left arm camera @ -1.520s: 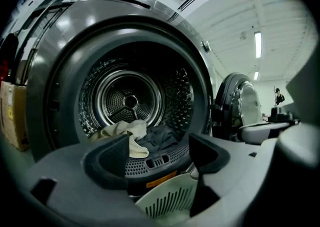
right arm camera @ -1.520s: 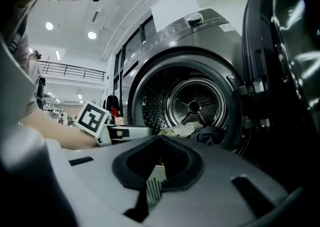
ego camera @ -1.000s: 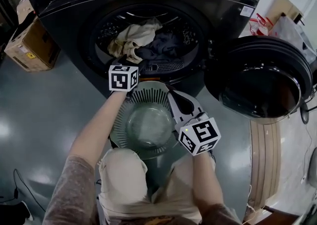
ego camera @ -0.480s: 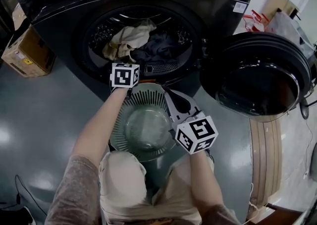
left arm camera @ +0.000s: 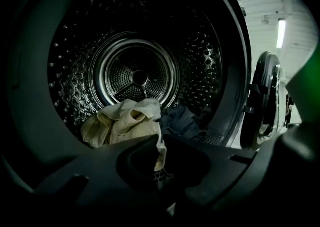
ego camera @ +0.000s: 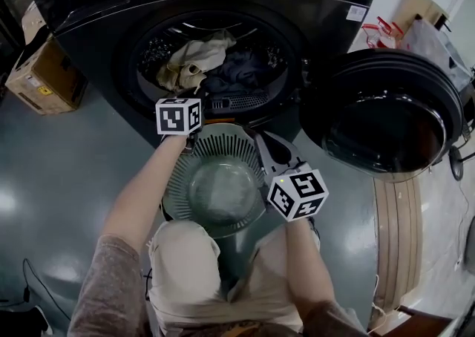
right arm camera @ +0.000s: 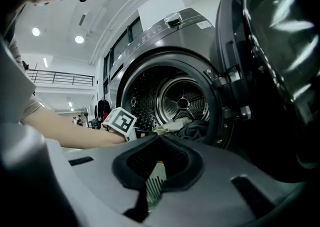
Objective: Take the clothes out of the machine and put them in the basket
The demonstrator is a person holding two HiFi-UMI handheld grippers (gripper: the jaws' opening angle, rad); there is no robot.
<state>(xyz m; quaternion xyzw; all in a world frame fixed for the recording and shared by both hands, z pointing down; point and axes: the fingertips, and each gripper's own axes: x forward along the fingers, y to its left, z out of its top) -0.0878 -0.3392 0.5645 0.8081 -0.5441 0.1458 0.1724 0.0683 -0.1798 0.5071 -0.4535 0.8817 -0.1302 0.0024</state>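
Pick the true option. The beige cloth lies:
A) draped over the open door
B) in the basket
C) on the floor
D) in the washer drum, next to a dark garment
D: the head view shows the beige cloth inside the drum, with the dark garment just to its right; the basket below holds no clothes.

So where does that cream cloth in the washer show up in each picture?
Head view: the cream cloth lies upper left of centre, inside the drum.
Left gripper view: the cream cloth is large, low and centre-left.
Right gripper view: the cream cloth is a small pale patch at centre.
Shared landmark: the open door, right of it everywhere.
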